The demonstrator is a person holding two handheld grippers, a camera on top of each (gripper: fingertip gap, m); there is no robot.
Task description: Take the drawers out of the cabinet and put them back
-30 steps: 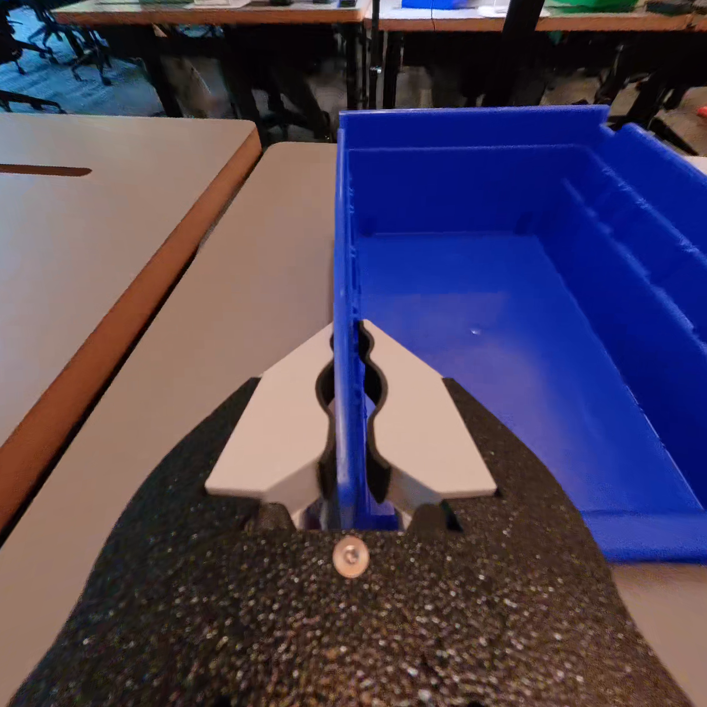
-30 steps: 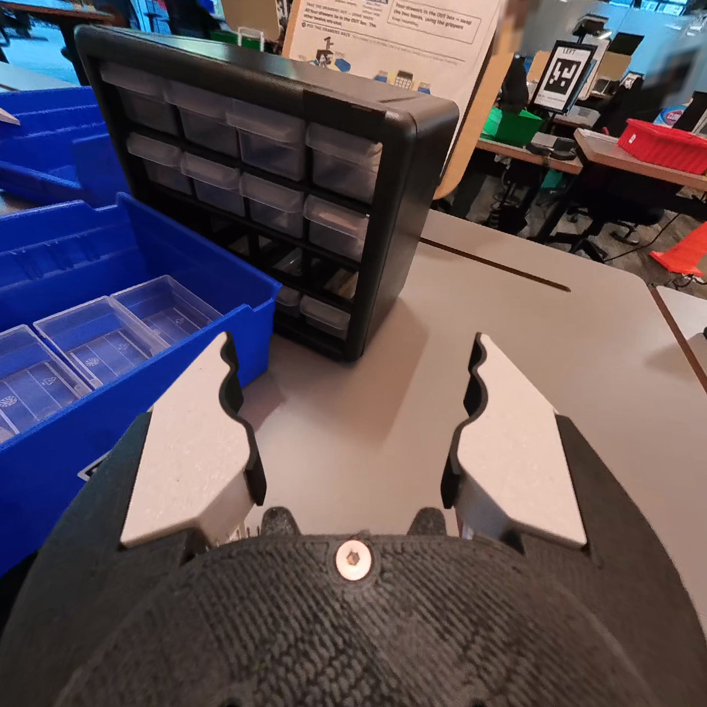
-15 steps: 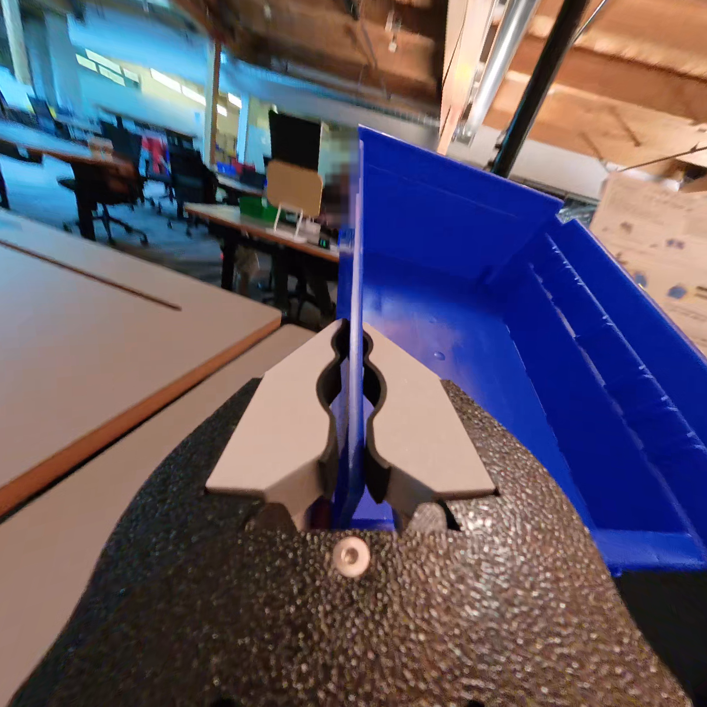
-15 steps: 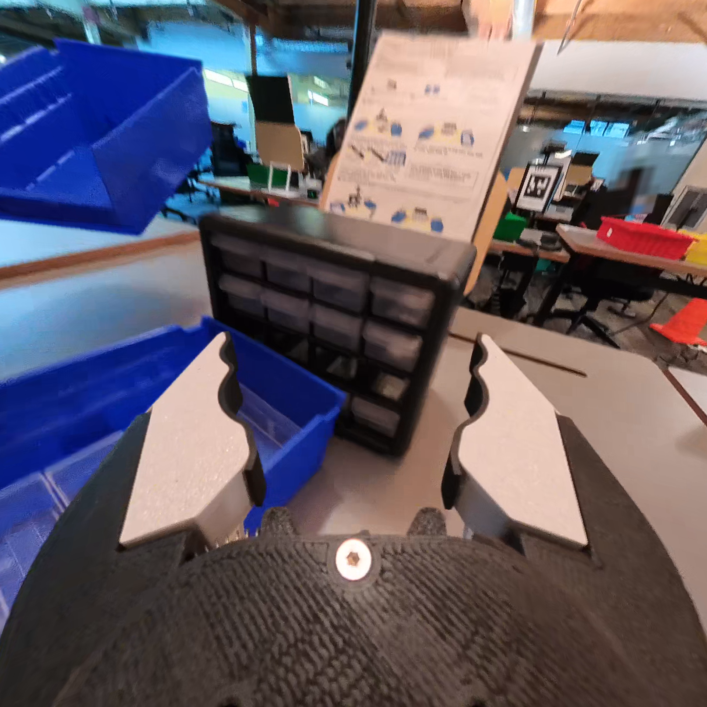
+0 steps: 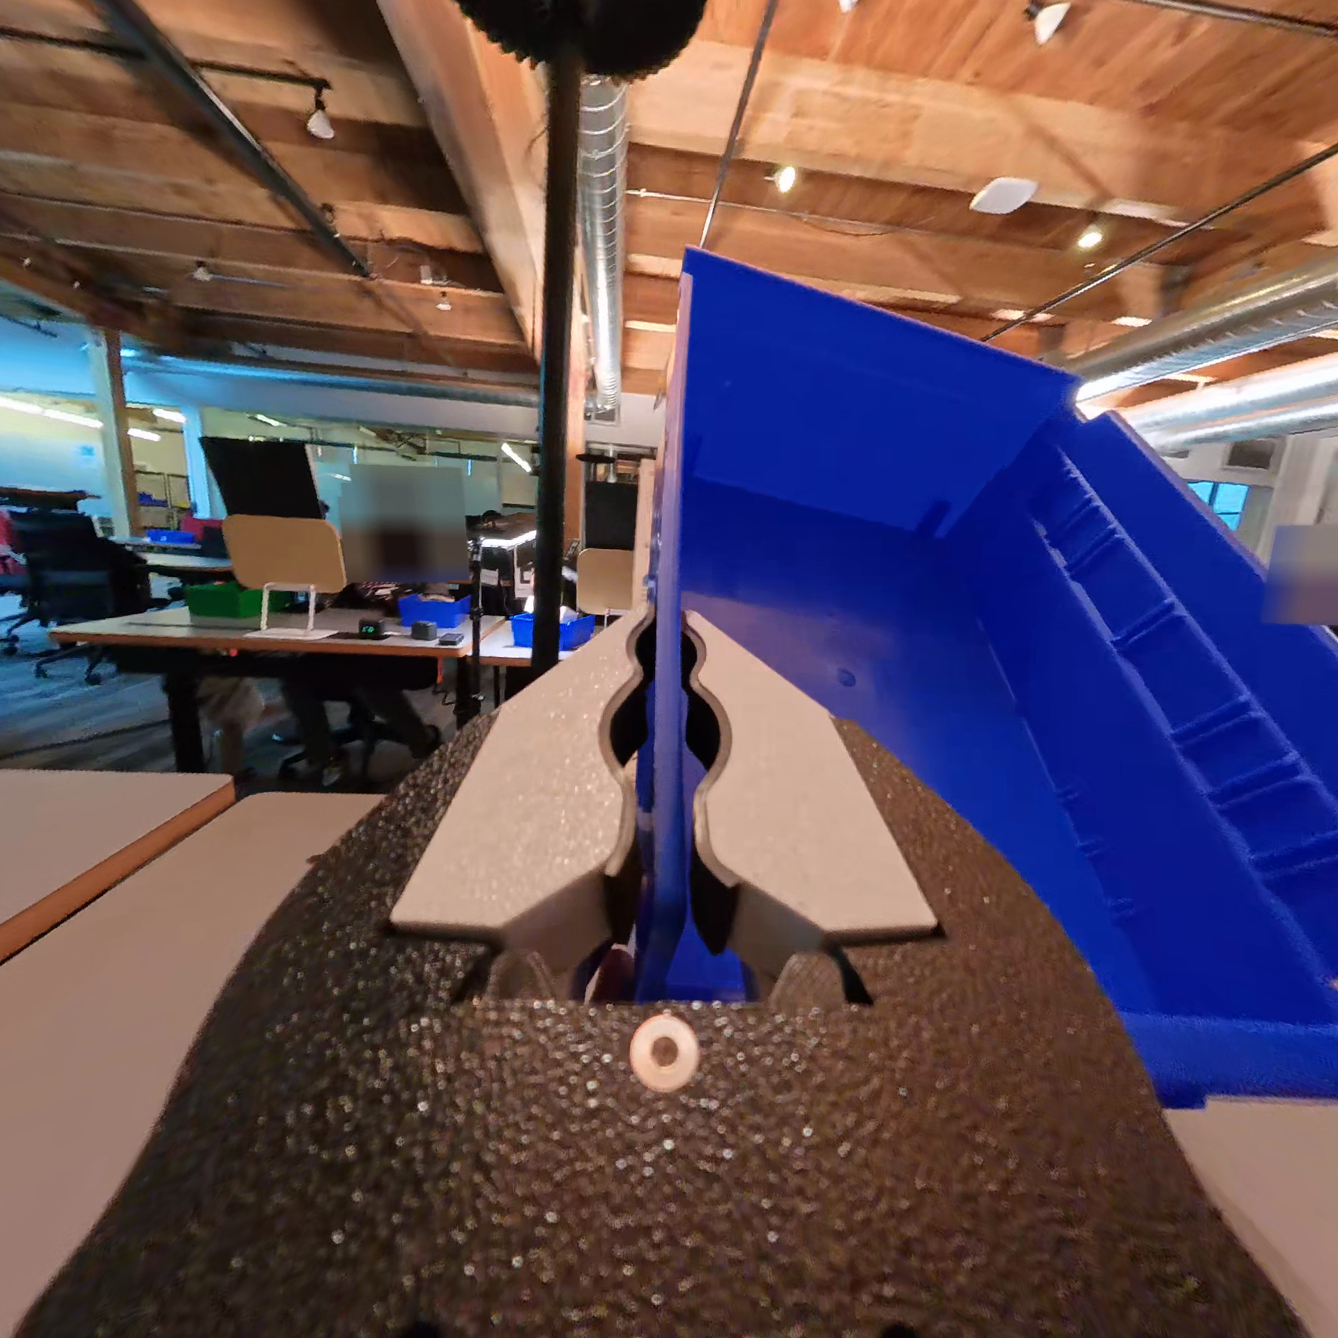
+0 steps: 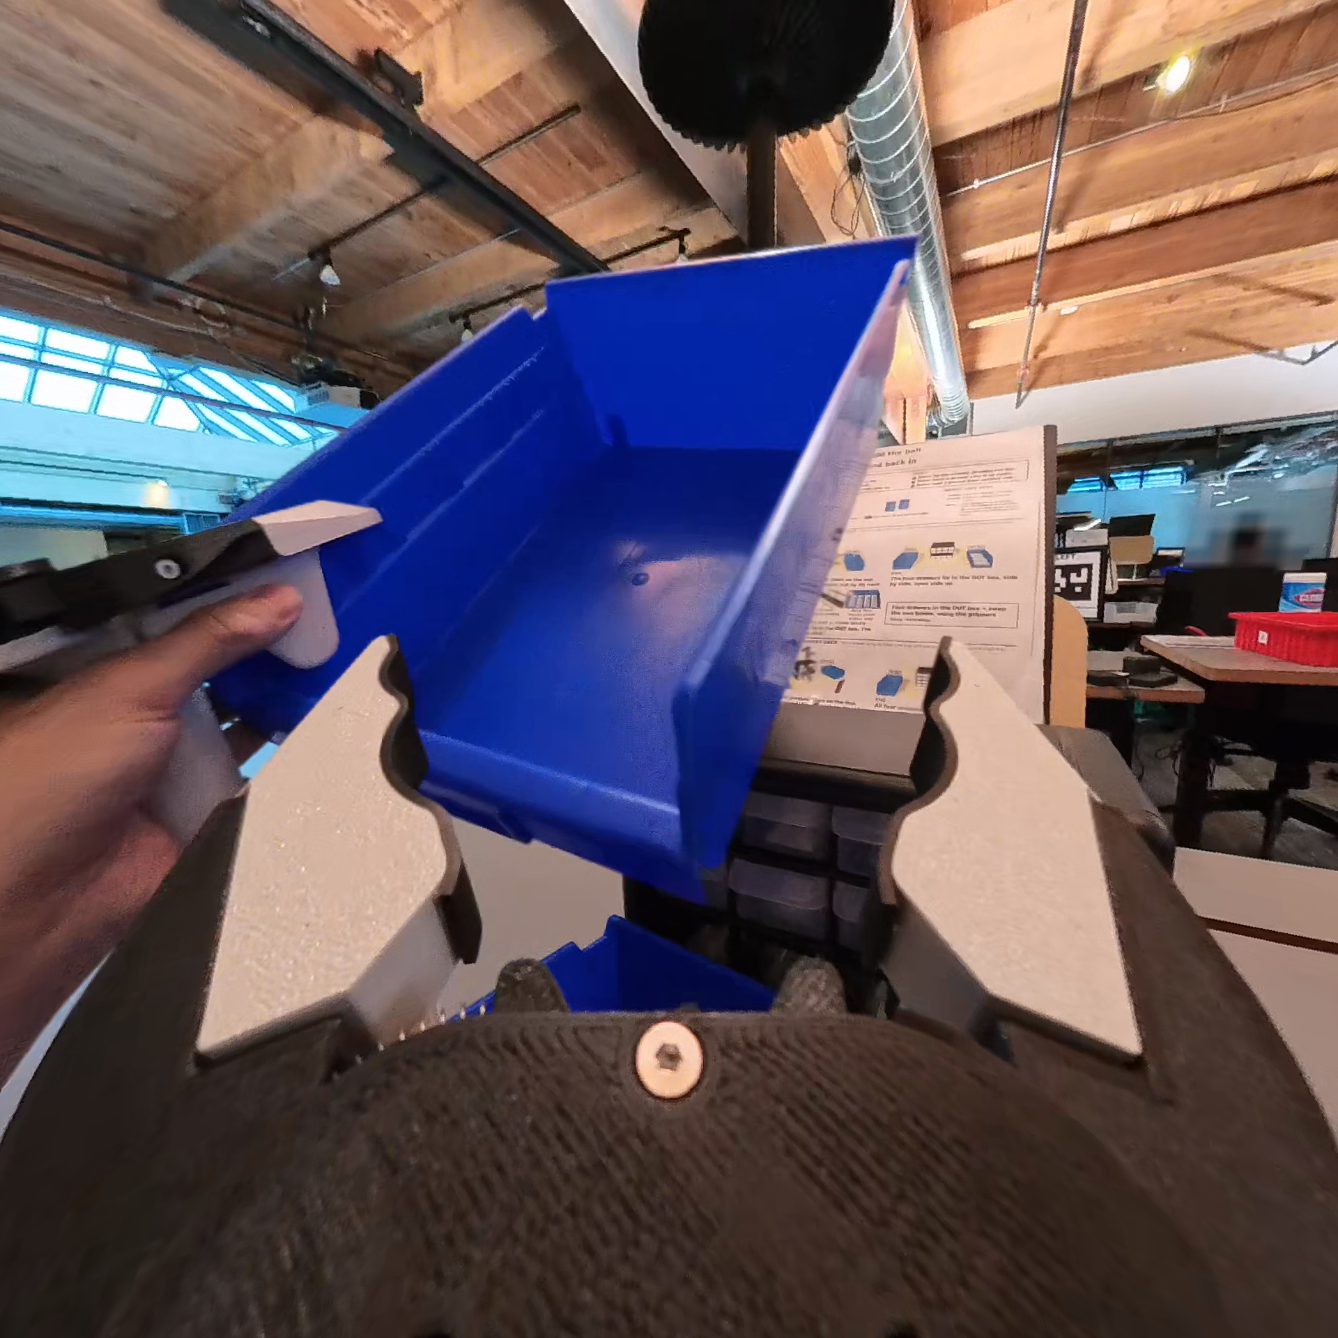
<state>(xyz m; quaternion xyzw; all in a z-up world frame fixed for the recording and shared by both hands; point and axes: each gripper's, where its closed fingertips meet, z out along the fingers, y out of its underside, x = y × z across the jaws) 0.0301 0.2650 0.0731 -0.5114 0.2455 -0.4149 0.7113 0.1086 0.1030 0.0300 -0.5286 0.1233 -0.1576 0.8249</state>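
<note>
My left gripper is shut on the left wall of an empty blue bin and holds it raised and tilted in the air. In the right wrist view the same bin hangs in front of me, with the left gripper and a hand at its left wall. My right gripper is open and empty below the bin. The black drawer cabinet with clear drawers stands behind and is mostly hidden by the bin. A corner of a second blue bin shows between my right fingers.
A grey table lies below at the left, with a second table beside it. A printed instruction board stands behind the cabinet. Desks, chairs and a red tray are farther back. A black pole rises ahead.
The left gripper has lifted the empty blue bin off the table and tilted it up. The right gripper has also tilted upward and stays open; the cabinet is now mostly covered by the bin.
</note>
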